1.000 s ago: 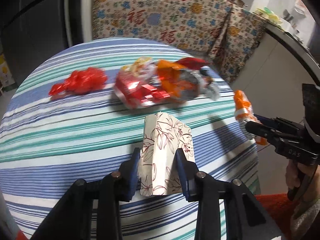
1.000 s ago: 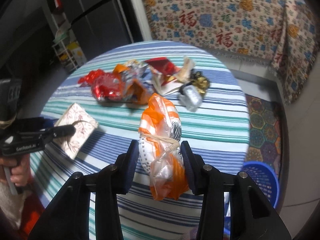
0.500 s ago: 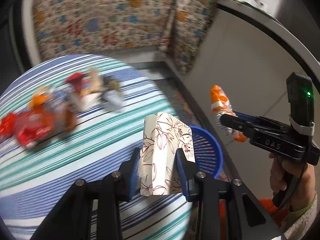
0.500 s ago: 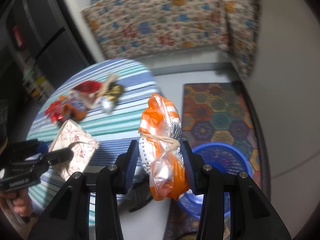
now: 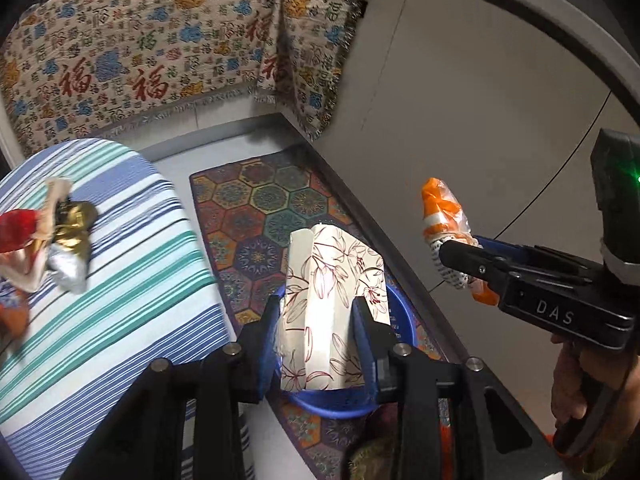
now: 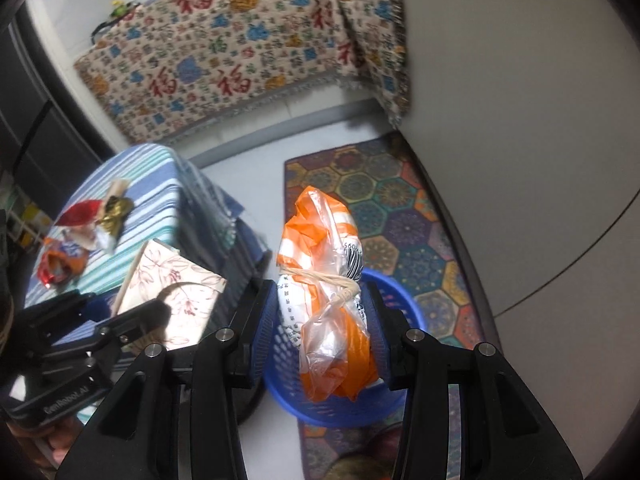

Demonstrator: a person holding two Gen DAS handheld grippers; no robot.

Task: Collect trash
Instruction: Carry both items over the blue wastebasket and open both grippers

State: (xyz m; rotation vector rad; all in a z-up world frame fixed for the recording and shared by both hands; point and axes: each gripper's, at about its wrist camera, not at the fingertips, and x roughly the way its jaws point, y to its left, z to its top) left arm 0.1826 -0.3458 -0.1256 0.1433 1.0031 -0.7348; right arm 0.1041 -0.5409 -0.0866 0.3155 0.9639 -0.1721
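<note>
Left gripper (image 5: 317,334) fingers grip floral box (image 5: 334,304); right gripper (image 6: 326,330) fingers grip orange bag (image 6: 326,280). Blue basket (image 6: 404,304) beneath both. Bench (image 5: 120,280) at 9 o'clock.

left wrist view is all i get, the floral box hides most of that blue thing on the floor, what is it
Observer: A blue mesh basket, standing on the patterned rug.
Operator: is the other gripper's bag lined up with it
Observer: In the right wrist view the orange bag, clamped in the right gripper, hangs in front of the basket's opening. How high above it I cannot tell.
Operator: is the bag closed
Observer: Yes, a pale string is tied around its middle.
Operator: what's left on the table past my edge
Observer: An orange wrapper lies on the striped table.
</note>
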